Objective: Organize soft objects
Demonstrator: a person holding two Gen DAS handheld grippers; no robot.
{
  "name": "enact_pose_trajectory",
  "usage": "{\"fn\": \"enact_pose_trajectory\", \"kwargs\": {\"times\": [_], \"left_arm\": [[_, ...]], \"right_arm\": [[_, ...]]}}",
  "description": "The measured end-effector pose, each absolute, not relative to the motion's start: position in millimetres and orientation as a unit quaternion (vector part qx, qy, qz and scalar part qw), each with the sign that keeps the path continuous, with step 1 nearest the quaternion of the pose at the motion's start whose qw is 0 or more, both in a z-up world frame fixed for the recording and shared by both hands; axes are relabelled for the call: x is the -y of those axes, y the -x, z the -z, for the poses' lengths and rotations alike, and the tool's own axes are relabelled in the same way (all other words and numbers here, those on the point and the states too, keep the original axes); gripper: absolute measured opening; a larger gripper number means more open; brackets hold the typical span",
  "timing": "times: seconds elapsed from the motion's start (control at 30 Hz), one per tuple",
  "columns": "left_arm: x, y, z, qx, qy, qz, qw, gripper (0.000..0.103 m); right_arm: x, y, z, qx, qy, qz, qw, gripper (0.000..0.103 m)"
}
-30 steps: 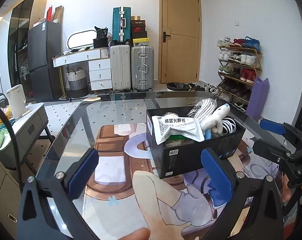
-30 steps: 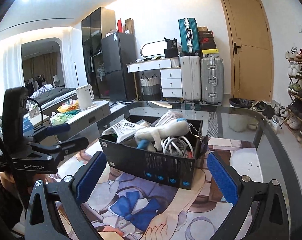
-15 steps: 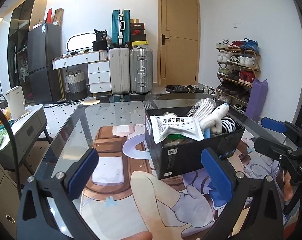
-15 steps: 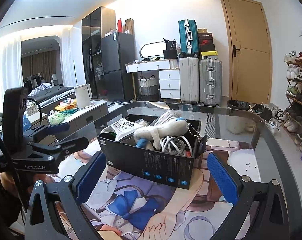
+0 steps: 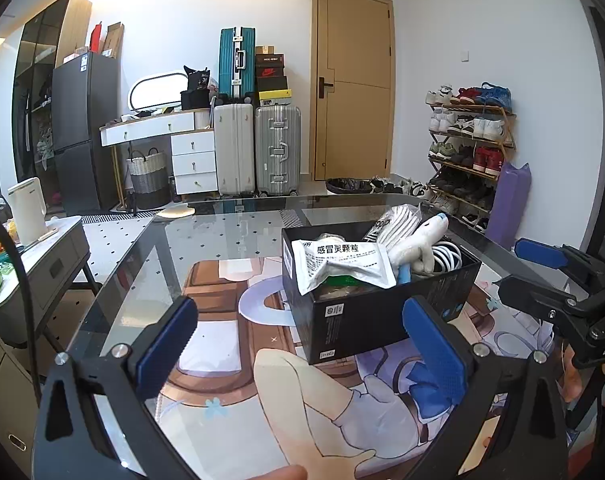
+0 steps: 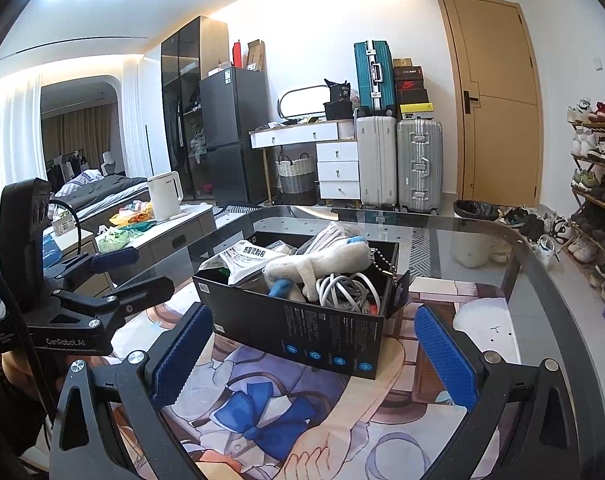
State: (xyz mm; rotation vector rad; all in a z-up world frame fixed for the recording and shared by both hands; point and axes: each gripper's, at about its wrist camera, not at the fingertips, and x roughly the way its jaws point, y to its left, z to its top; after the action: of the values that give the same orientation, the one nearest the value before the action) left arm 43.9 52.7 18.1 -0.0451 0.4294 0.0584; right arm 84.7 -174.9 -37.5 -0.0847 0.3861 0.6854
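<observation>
A black box [image 5: 366, 320] [image 6: 302, 332] stands on the glass table over a cartoon mat. Inside lie a white plush toy [image 5: 416, 242] [image 6: 314, 264], a silver medicine pouch [image 5: 338, 264] [image 6: 248, 258], striped cloth [image 5: 394, 222] and a coiled white cable [image 6: 342, 286]. My left gripper [image 5: 302, 348] hovers open in front of the box, nothing between its blue pads. My right gripper [image 6: 306, 352] is open too, on the box's other side. Each gripper shows in the other's view: the right gripper [image 5: 542, 268] at the right edge, the left gripper [image 6: 114, 268] at the left.
The glass table [image 5: 222, 236] curves away at its far edge. Suitcases [image 5: 258, 148], a white dresser [image 5: 190, 152], a fridge [image 5: 82, 128], a door [image 5: 354, 88] and a shoe rack [image 5: 470, 152] stand behind. A low side table with a white kettle [image 5: 26, 210] is on the left.
Both grippers have pulled back and risen a little from the box, staying open. The box and its contents have not moved.
</observation>
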Motion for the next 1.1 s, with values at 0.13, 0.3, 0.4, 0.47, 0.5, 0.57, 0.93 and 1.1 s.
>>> {"fn": "enact_pose_trajectory", "kwargs": {"times": [0.13, 0.3, 0.4, 0.47, 0.5, 0.57, 0.93, 1.1], "left_arm": [[-51.9, -43.8, -19.2, -0.21, 0.023, -0.028, 0.977, 0.103], [-51.2, -43.9, -19.3, -0.21, 0.022, -0.027, 0.977, 0.103], [-51.1, -44.0, -19.2, -0.21, 0.022, -0.027, 0.977, 0.103], [-50.9, -43.2, -19.3, -0.209, 0.023, -0.027, 0.977, 0.103], [-51.1, -43.2, -19.2, -0.21, 0.023, -0.026, 0.977, 0.103], [-51.2, -43.1, -19.4, -0.21, 0.023, -0.025, 0.977, 0.103], [-51.0, -43.4, -19.7, -0.208, 0.024, -0.025, 0.977, 0.103], [-51.0, -43.7, -19.8, -0.208, 0.025, -0.025, 0.977, 0.103]], "right_arm": [[176.6, -85.2, 37.1, -0.188, 0.04, -0.334, 0.923, 0.102], [177.3, -84.2, 36.7, -0.186, 0.041, -0.333, 0.924, 0.102], [177.3, -84.0, 36.9, -0.186, 0.042, -0.332, 0.924, 0.102], [177.3, -84.4, 36.7, -0.186, 0.042, -0.333, 0.924, 0.102], [177.5, -84.5, 36.7, -0.186, 0.042, -0.333, 0.924, 0.102], [177.5, -84.5, 36.6, -0.186, 0.042, -0.333, 0.924, 0.102], [179.2, -84.9, 36.6, -0.184, 0.042, -0.332, 0.924, 0.102], [179.9, -85.0, 36.4, -0.184, 0.042, -0.332, 0.924, 0.102]]}}
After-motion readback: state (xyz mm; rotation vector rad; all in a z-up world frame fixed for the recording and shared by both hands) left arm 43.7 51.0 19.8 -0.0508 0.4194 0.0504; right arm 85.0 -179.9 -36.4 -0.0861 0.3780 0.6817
